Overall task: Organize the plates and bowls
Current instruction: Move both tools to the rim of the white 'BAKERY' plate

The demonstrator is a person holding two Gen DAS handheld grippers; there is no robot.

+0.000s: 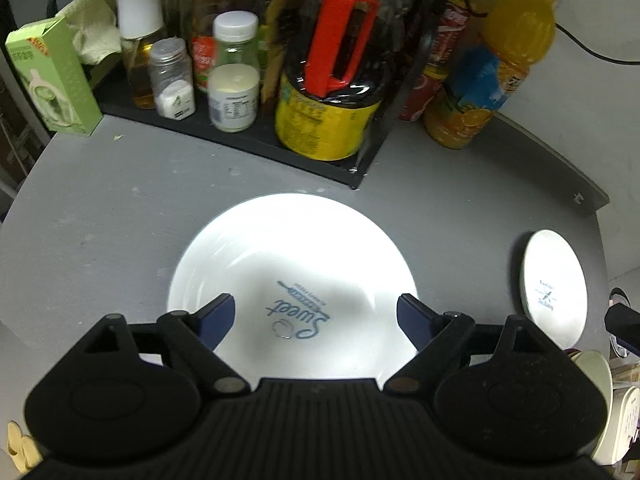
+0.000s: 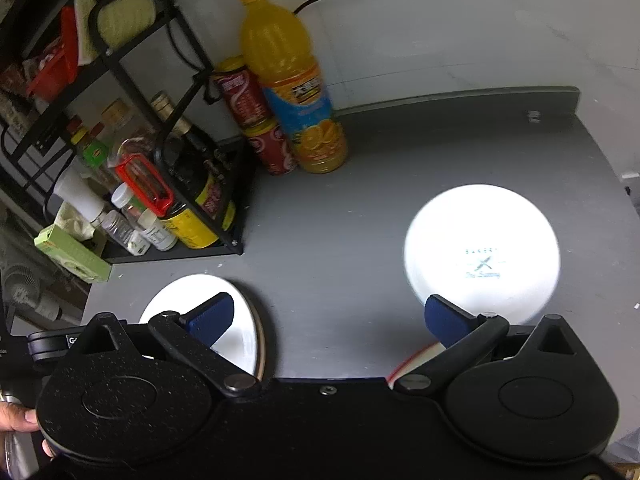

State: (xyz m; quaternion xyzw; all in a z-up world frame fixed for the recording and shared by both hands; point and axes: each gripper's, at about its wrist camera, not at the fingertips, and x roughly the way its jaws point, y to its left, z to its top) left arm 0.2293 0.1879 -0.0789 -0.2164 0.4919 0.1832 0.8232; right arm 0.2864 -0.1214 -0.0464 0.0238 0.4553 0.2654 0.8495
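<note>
Both grippers, left (image 1: 314, 316) and right (image 2: 328, 316), hover with jaws wide apart and empty, the left lined up over the big plate (image 1: 292, 272) on the tabletop (image 1: 100, 208), likely to grab it, small plate (image 2: 482, 252) well apart.

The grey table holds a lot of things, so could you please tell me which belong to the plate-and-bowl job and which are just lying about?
For the job:
- large white dish marked "Sweet"
- smaller white dish marked "Bakery"
- left gripper and right gripper, both open

Just lying about:
- orange juice bottle
- red cans
- black rack of jars and bottles
- green box
</note>
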